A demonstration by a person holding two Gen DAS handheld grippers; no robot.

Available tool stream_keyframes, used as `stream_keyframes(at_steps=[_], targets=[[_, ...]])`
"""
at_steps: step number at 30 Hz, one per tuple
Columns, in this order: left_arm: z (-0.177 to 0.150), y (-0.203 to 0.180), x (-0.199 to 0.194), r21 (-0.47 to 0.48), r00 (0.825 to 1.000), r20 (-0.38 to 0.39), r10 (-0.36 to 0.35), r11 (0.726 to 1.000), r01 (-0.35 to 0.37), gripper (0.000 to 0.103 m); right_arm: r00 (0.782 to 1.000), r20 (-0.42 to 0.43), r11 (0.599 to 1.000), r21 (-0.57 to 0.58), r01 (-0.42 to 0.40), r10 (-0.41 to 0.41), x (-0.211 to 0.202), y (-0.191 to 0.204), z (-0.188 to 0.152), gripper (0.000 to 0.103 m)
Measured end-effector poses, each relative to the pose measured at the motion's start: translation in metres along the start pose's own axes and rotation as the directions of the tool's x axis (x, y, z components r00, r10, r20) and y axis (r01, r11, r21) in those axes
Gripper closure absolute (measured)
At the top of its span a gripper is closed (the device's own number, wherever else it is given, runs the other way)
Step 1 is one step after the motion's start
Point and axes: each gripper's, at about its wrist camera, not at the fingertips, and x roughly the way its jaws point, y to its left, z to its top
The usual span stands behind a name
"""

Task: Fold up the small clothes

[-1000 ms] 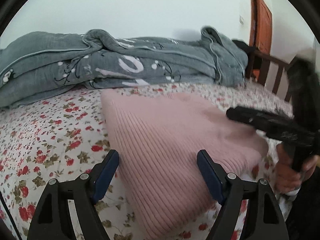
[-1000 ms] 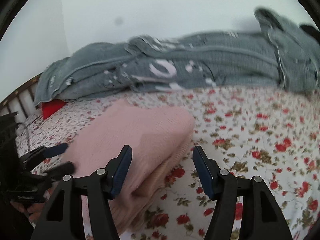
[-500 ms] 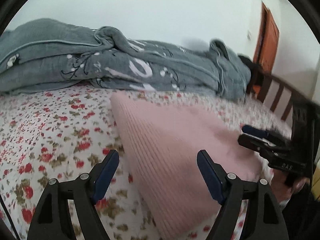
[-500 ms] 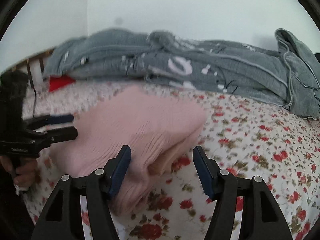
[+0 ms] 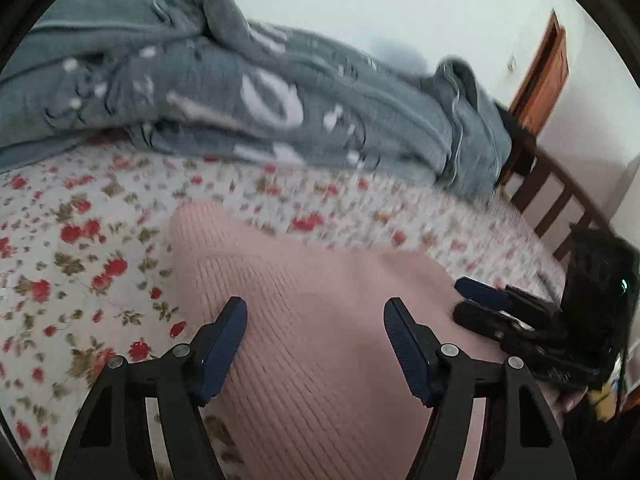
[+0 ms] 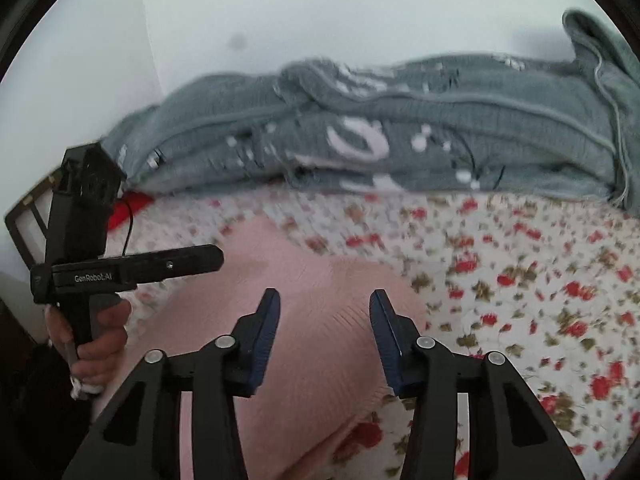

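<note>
A folded pink sweater (image 5: pixel 320 340) lies on the flowered bedsheet (image 5: pixel 80 240), in front of a heaped grey blanket (image 5: pixel 260 92). Both grippers hang over it — the left gripper (image 5: pixel 315 312) and the right gripper (image 6: pixel 324 306) are narrowing their jaws, pads clear of the knit, gripping nothing.

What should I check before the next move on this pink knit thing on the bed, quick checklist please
1. Pink knit garment lying folded on the floral bedsheet: ok.
2. Left gripper over the garment, jaws closing, pads not yet pressing cloth: ok.
3. Right gripper over the garment, jaws closing, nothing clamped: ok.
4. The two grippers apart from each other: ok.
5. Grey blanket clear of the garment: ok.
6. Fold edges aligned: cannot tell, the views are blurred.
</note>
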Motion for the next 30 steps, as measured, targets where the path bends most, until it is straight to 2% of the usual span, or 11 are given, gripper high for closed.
stream_keyframes(at_steps=[2, 5, 13, 15, 18, 19, 22, 26, 27, 29, 30], targets=[[-0.006, 0.005, 0.001, -0.012, 0.999, 0.026, -0.040, 0.999, 0.041, 0.034, 0.997, -0.072, 0.998, 0.062, 0.006, -0.001, 0.018, -0.012, -0.006, 0.056], [-0.005, 0.010, -0.001, -0.033, 0.996, 0.048, -0.079, 0.996, 0.081, 0.033, 0.999, -0.038, 0.996, 0.087, -0.010, 0.013, 0.012, -0.016, -0.006, 0.053], [-0.006, -0.002, -0.008, 0.024, 0.998, 0.054, 0.017, 1.000, -0.018, 0.033, 1.000, -0.024, 0.998, 0.067, -0.007, 0.009, 0.009, -0.012, -0.008, 0.052], [-0.009, -0.007, -0.014, 0.036, 0.996, 0.065, 0.054, 0.998, -0.056, 0.033, 1.000, 0.006, 0.998, 0.055, -0.012, 0.012, 0.004, -0.011, -0.007, 0.052], [-0.016, -0.015, -0.029, 0.022, 0.992, 0.093, 0.091, 0.995, -0.093, 0.033, 0.995, 0.102, 1.000, 0.013, -0.020, 0.018, -0.021, 0.000, -0.009, 0.052], [-0.021, -0.020, -0.037, 0.020, 0.989, 0.112, 0.101, 0.994, -0.104, 0.032, 0.990, 0.139, 0.999, -0.018, -0.031, 0.033, -0.033, 0.008, -0.012, 0.051], [-0.036, -0.037, -0.055, 0.029, 0.976, 0.161, 0.147, 0.988, -0.153, 0.030, 0.980, 0.179, 0.994, -0.079, -0.079, 0.092, -0.056, 0.030, -0.022, 0.047], [-0.065, -0.058, -0.072, 0.025, 0.952, 0.183, 0.247, 0.966, -0.256, 0.030, 0.984, 0.158, 0.984, -0.171, -0.053, 0.081, -0.060, 0.060, -0.043, 0.047], [-0.076, -0.064, -0.077, 0.016, 0.946, 0.185, 0.267, 0.962, -0.274, 0.030, 0.988, 0.150, 0.983, -0.184, -0.014, 0.042, -0.056, 0.064, -0.046, 0.050], [-0.088, -0.071, -0.083, 0.004, 0.943, 0.186, 0.276, 0.960, -0.281, 0.030, 0.988, 0.124, 0.975, -0.189, 0.116, -0.093, -0.046, 0.068, -0.053, 0.085], [-0.096, -0.075, -0.084, 0.001, 0.942, 0.183, 0.282, 0.958, -0.288, 0.030, 0.988, 0.112, 0.976, -0.178, 0.129, -0.110, -0.045, 0.066, -0.055, 0.085]])
